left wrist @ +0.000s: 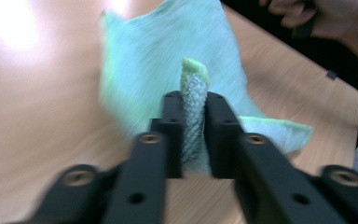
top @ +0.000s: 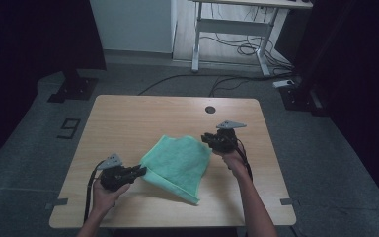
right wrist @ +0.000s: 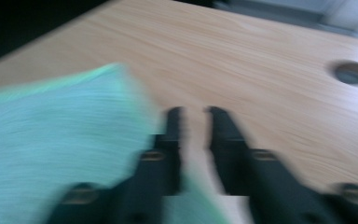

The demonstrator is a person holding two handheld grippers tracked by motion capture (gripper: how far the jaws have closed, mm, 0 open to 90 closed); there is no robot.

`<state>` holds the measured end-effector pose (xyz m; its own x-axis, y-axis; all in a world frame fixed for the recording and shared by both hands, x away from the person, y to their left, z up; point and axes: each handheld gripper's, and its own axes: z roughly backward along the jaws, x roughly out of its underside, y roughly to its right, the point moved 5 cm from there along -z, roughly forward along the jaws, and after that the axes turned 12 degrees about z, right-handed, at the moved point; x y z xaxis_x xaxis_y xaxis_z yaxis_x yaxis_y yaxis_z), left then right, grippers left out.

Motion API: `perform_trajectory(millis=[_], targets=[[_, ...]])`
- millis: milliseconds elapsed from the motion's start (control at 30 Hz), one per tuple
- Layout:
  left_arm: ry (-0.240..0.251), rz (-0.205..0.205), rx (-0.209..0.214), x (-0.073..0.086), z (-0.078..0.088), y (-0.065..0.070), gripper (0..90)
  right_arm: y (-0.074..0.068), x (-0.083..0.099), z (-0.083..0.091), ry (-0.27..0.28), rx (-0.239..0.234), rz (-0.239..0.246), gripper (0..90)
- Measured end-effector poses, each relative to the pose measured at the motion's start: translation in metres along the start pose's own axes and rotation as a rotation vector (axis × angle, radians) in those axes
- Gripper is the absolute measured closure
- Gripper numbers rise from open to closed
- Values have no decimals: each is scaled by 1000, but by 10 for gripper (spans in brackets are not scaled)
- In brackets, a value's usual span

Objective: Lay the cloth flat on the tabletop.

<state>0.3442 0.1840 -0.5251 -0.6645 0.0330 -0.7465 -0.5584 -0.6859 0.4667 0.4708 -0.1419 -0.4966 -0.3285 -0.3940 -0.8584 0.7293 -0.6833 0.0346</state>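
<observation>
High view looks forward and down on table (top: 128, 118); both gripper views sit close, low along jaws, sharing cloth (left wrist: 168, 60)

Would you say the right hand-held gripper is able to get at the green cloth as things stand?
Probably yes: the right hand-held gripper is open with nothing between its jaws, and the green cloth lies right beside it on the table, with nothing between.

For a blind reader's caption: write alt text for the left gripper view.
Two black jaws of the left gripper rise from the bottom, pinching an upright fold of a green cloth. The rest of the cloth lies spread on the wooden table beyond, and a person's hand shows top right.
</observation>
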Motion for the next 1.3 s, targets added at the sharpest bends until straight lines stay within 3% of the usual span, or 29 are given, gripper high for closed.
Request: perform_trajectory(millis=[33, 100, 167, 200, 267, 433, 533, 733, 900, 1067, 1200, 1300], targets=[[-4, 11, -12, 3, 0, -5, 689, 8, 2, -2, -13, 35, -14, 595], [-4, 16, -42, 7, 2, -11, 511, 14, 5, 1, 2, 46, -55, 575], [-10, 4, -43, 9, 2, -11, 371, 9, 10, 7, 22, 47, -51, 547], [-10, -2, -32, 9, 2, -10, 353, 5, 12, 9, 23, 41, -40, 547], [-13, -13, -17, 8, 1, -6, 349, -6, 19, 11, 20, 21, -25, 545], [-31, -41, -24, 5, -4, 1, 345, -33, 34, 5, -10, -41, 6, 517], [-46, -31, -36, 2, -8, -2, 350, -52, 43, -2, -31, -79, 27, 501], [-101, -24, -82, 4, -27, -10, 364, -74, 55, -12, -69, -120, 53, 453], [-160, -18, -126, 8, -38, -18, 370, -86, 63, -17, -95, -134, 63, 388], [-217, -17, -160, 13, -45, -24, 385, -101, 73, -28, -163, -125, 130, 340], [-241, -16, -172, 16, -52, -25, 394, -103, 75, -33, -192, -95, 160, 328], [-232, -13, -180, 15, -56, -23, 404, -102, 74, -35, -193, -82, 153, 327]])
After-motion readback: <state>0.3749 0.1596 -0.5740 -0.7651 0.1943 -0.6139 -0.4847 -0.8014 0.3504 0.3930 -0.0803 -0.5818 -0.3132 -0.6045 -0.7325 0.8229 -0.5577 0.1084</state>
